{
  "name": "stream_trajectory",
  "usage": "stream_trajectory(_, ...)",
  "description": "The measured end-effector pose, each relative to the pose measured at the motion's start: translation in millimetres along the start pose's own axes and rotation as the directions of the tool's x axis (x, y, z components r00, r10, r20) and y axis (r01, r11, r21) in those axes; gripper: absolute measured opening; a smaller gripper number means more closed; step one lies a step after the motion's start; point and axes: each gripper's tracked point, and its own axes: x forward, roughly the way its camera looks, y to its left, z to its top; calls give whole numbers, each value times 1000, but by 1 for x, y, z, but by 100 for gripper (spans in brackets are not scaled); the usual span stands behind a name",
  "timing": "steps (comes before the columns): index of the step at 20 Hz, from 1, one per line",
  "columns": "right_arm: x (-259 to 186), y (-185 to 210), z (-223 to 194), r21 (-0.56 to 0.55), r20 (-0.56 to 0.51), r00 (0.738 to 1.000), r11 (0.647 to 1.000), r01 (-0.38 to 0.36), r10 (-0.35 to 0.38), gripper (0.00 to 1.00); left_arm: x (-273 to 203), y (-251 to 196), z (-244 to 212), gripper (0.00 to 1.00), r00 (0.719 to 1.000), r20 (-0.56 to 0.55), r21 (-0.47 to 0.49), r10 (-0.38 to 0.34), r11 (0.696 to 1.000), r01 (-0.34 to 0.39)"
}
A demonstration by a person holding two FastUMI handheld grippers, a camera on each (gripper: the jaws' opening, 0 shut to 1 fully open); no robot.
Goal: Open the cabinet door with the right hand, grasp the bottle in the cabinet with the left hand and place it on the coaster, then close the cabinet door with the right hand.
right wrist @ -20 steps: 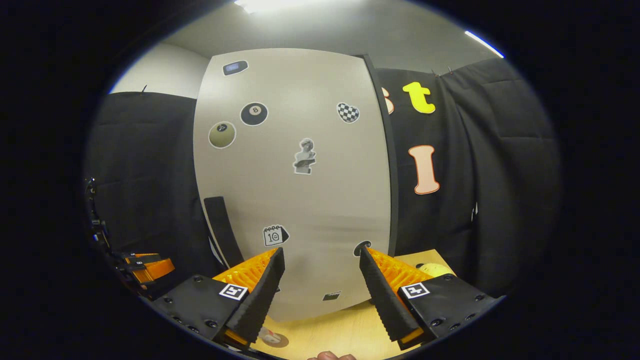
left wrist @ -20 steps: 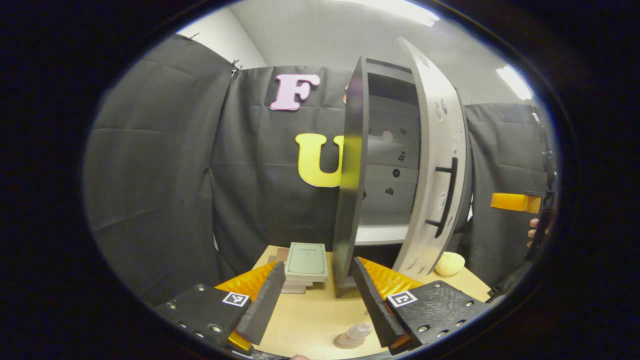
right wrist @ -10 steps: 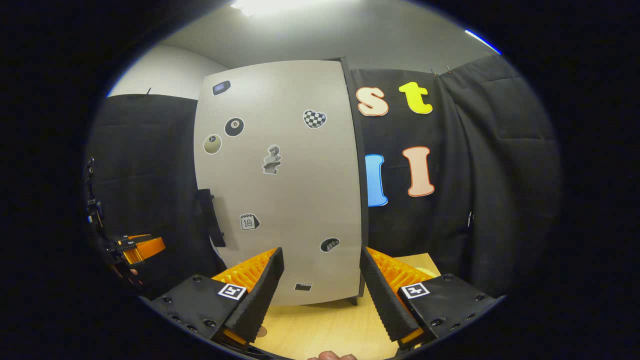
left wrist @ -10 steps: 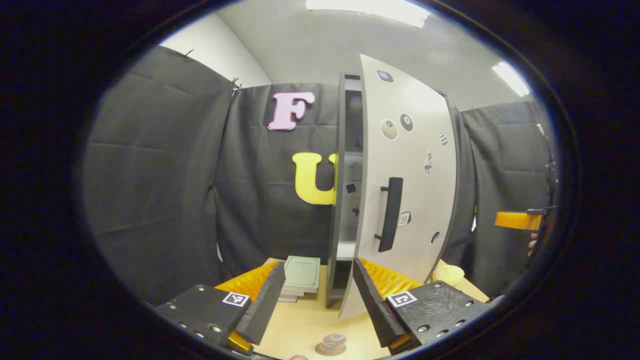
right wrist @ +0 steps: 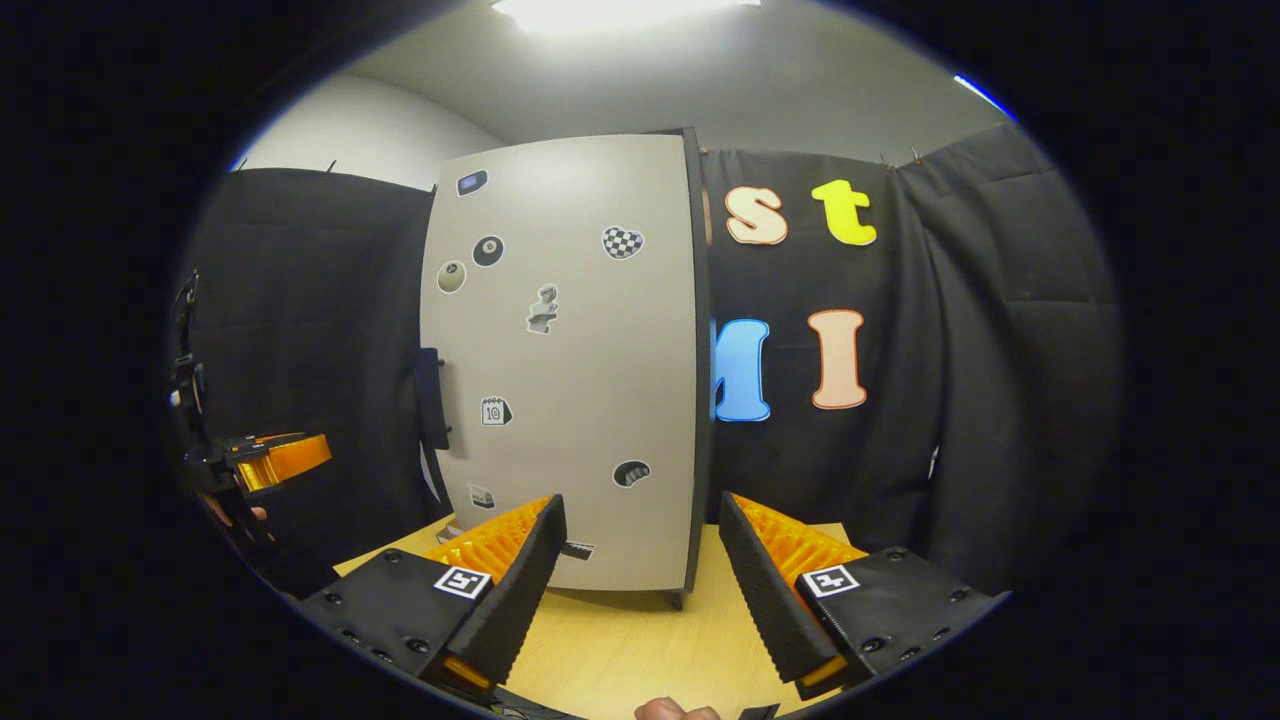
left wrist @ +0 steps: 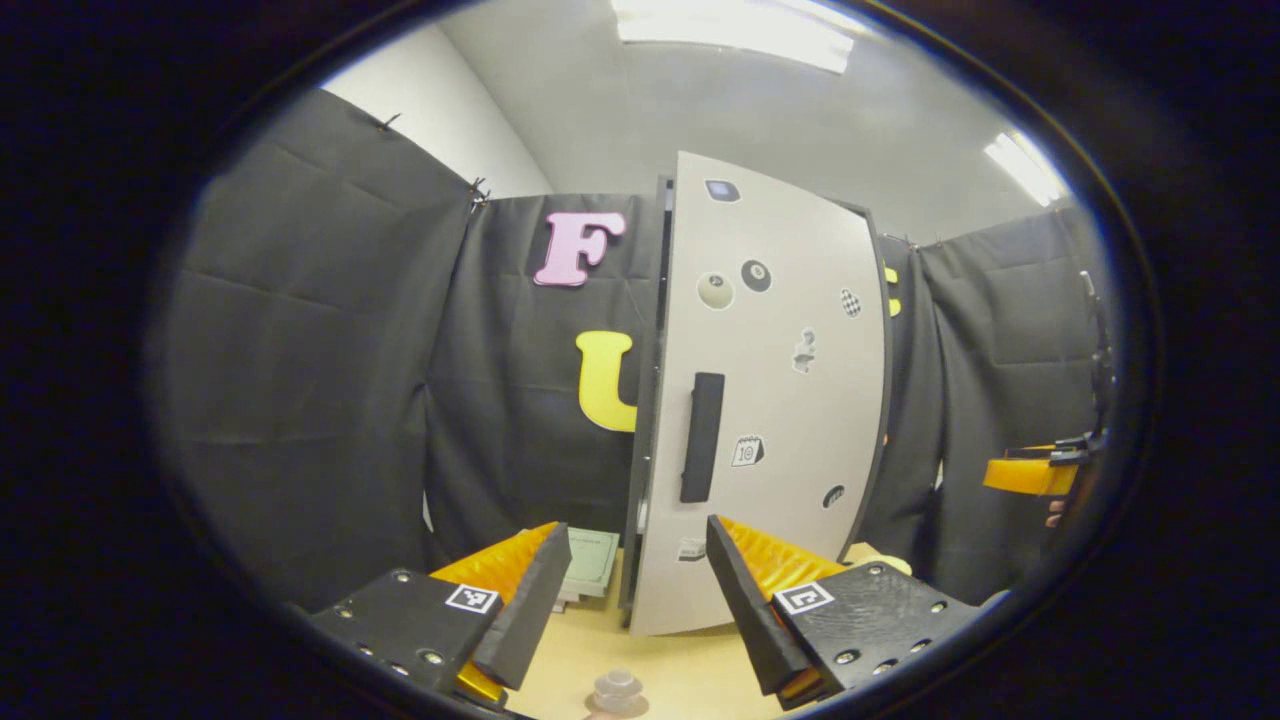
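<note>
The grey cabinet door with stickers lies flat against the cabinet front and looks shut, its dark handle facing me. A small clear bottle stands on a brownish coaster at the bottom edge of the left gripper view, just below my open left gripper. The right gripper view takes in the same door and handle. My right gripper is open, holds nothing, and hangs over the table in front of the cabinet's lower right corner.
A stack of books lies left of the cabinet on the wooden table. A pale yellow object sits at the cabinet's right. The other gripper is held off to the right, and the left one shows at the left.
The door has swung from wide open to shut against the cabinet. Both grippers have drawn back from the cabinet, and the bottle on the coaster has slid toward the bottom edge.
</note>
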Motion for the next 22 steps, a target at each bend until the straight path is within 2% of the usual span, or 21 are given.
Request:
stream_trajectory(1, -1, 1, -2, 5, -5, 1000, 1000, -7, 8, 97, -2, -1, 3, 82, 1000, 9, 5, 5, 1000, -5)
stream_trajectory(2, -3, 0, -5, 13, -10, 1000, 1000, -12, 12, 93, -6, -2, 5, 82, 1000, 17, 7, 11, 1000, -11)
stream_trajectory(3, -5, -2, -7, 24, -15, 1000, 1000, -10, 10, 93, -8, -4, 7, 84, 1000, 22, 2, 9, 1000, -9)
stream_trajectory(4, -7, -3, -9, 41, -17, 1000, 999, -9, 10, 93, -8, -8, 9, 82, 1000, 24, -4, -2, 1000, 2)
stream_trajectory(5, -7, -3, -10, 58, -15, 1000, 998, -14, 15, 97, -8, -11, 10, 82, 1000, 23, -4, -6, 1000, 6)
stream_trajectory(6, -6, -6, -14, 71, -21, 1000, 997, -9, 10, 93, -9, -10, 11, 82, 1000, 20, 4, -2, 1000, 2)
stream_trajectory(7, -6, -9, -16, 80, -26, 1000, 997, -1, 3, 97, -8, -9, 13, 82, 1000, 22, 17, 5, 1000, -6)
stream_trajectory(9, -5, -19, -16, 93, -22, 999, 995, 27, -25, 97, -10, -4, 24, 82, 998, 58, 58, 33, 998, -37)
stream_trajectory(10, -3, -26, -11, 105, 0, 999, 994, 42, -42, 93, -9, -4, 29, 82, 996, 77, 86, 35, 995, -42)
stream_trajectory(11, -2, -33, -9, 117, 21, 998, 991, 60, -63, 97, -10, -5, 34, 82, 995, 92, 112, 32, 993, -42)
stream_trajectory(17, -12, -64, -9, 115, 63, 973, 970, 215, -223, 98, 17, -22, 34, 82, 995, 75, 138, -67, 989, 56)
stream_trajectory(21, -16, -57, -17, 87, 50, 960, 958, 272, -277, 98, 20, -31, 22, 86, 991, 55, 119, -120, 986, 113)
stream_trajectory(22, -15, -54, -17, 87, 49, 958, 957, 277, -282, 98, 21, -32, 18, 82, 990, 52, 121, -133, 985, 126)
